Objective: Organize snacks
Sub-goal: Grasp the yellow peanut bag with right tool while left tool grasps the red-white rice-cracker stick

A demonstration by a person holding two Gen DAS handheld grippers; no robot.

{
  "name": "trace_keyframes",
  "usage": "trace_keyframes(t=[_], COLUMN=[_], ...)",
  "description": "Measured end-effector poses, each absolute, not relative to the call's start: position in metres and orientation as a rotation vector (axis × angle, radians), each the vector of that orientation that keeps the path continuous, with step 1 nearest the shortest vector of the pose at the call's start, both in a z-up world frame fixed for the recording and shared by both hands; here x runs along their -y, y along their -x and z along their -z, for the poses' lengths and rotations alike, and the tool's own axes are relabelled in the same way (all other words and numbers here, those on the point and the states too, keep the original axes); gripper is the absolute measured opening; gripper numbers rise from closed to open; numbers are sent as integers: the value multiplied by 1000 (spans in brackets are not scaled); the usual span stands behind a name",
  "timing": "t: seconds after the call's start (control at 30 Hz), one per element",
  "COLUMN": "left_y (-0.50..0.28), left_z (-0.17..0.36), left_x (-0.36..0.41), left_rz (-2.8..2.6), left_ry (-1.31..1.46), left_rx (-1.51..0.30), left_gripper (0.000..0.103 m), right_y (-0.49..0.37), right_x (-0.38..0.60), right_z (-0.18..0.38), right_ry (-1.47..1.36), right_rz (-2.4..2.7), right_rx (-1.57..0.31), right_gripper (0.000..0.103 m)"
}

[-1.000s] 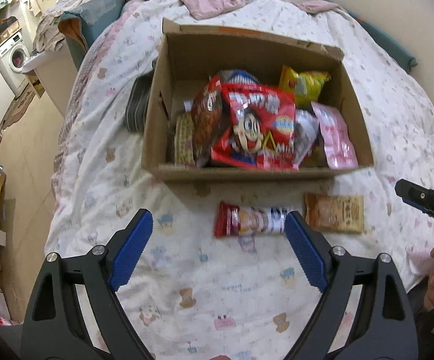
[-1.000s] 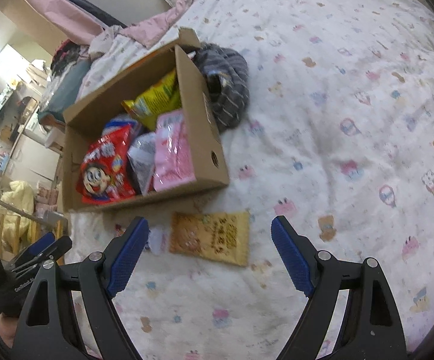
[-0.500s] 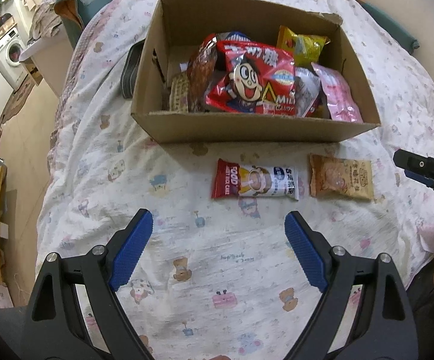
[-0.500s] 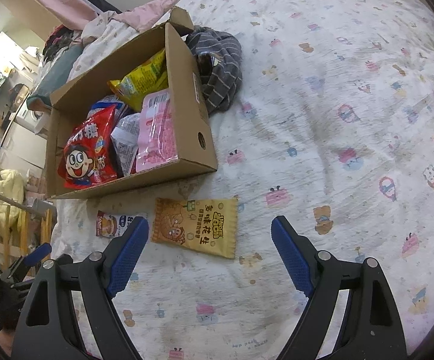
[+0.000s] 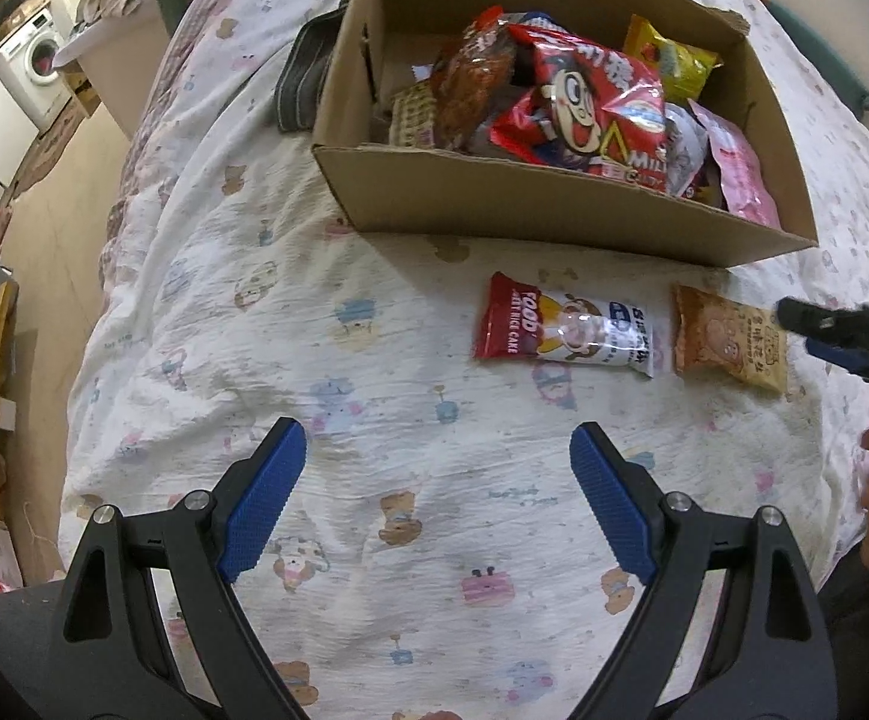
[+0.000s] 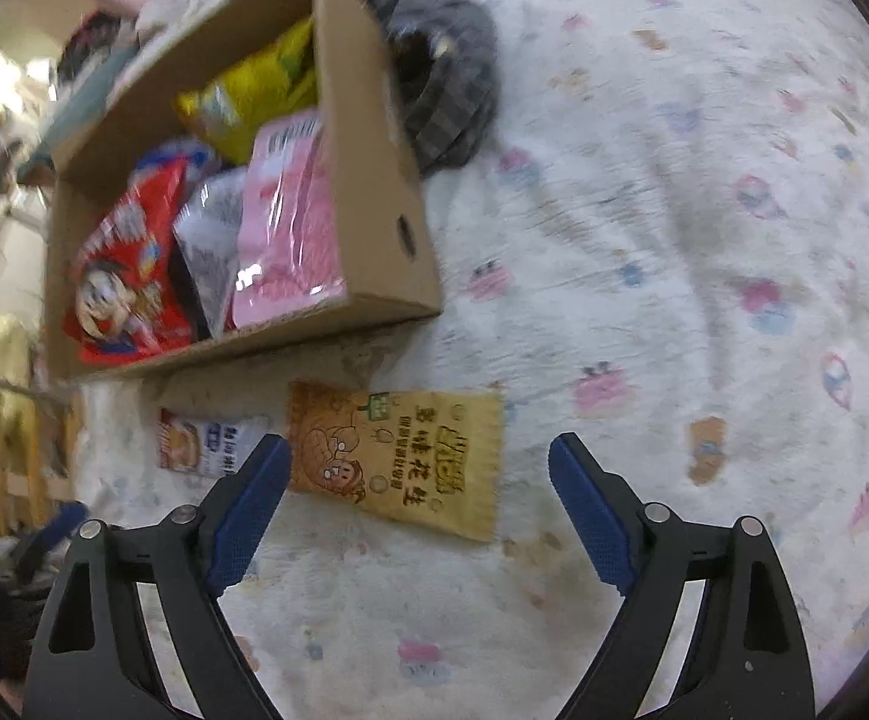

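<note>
A cardboard box full of snack bags stands on the bed; it also shows in the right wrist view. In front of it lie a red-and-white rice cake packet and an orange peanut packet. My left gripper is open and empty, above the bedsheet to the near left of the rice cake packet. My right gripper is open and empty, just short of the peanut packet, which lies between its fingers' line. The rice cake packet sits left of it.
A grey striped cloth lies behind the box. The bed's left edge drops to the floor, with a washing machine beyond. The right gripper's tip shows at the right of the left wrist view.
Both grippers have moved forward and lower toward the packets on the sheet. The right gripper has closed in on the peanut packet. Both stay open.
</note>
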State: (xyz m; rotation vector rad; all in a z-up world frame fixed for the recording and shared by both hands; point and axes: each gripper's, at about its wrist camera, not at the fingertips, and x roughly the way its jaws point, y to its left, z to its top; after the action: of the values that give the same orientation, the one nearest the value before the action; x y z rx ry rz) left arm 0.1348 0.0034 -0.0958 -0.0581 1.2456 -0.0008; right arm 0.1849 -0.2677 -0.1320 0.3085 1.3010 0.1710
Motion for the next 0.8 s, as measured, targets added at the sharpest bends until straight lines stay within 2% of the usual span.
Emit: trace_keyframes(t=[0.2, 0.27, 0.4, 0.47, 0.53, 0.57, 0.63, 0.73, 0.8], left_y=[-136, -137, -137, -138, -139, -139, -139, -139, -140], left_z=[96, 97, 99, 98, 97, 96, 96, 95, 95], left_x=[-11, -13, -18, -17, -15, -13, -9, -4, -3], left_rz=[9, 7, 2, 5, 9, 12, 18, 22, 17], left_ry=[66, 69, 96, 100, 97, 96, 93, 79, 73], left_rx=[-1248, -1253, -1264, -1262, -1257, -1255, -1253, -1248, -1245], left_gripper=[88, 88, 88, 88, 88, 88, 88, 88, 88], right_y=[-203, -208, -210, -207, -203, -201, -195, -185, -176], right_x=[230, 225, 214, 211, 209, 209, 210, 212, 216], right_z=[162, 172, 181, 179, 173, 171, 167, 160, 155], right_ry=[-147, -138, -76, -52, -30, -29, -31, -56, -91], right_rz=[-133, -114, -102, -112, -128, -136, -146, -182, -210], right_rx=[-1414, -1428, -1425, -1420, -1411, -1409, -1402, -1404, -1400], right_gripper=[98, 103, 103, 91, 72, 67, 45, 24, 21])
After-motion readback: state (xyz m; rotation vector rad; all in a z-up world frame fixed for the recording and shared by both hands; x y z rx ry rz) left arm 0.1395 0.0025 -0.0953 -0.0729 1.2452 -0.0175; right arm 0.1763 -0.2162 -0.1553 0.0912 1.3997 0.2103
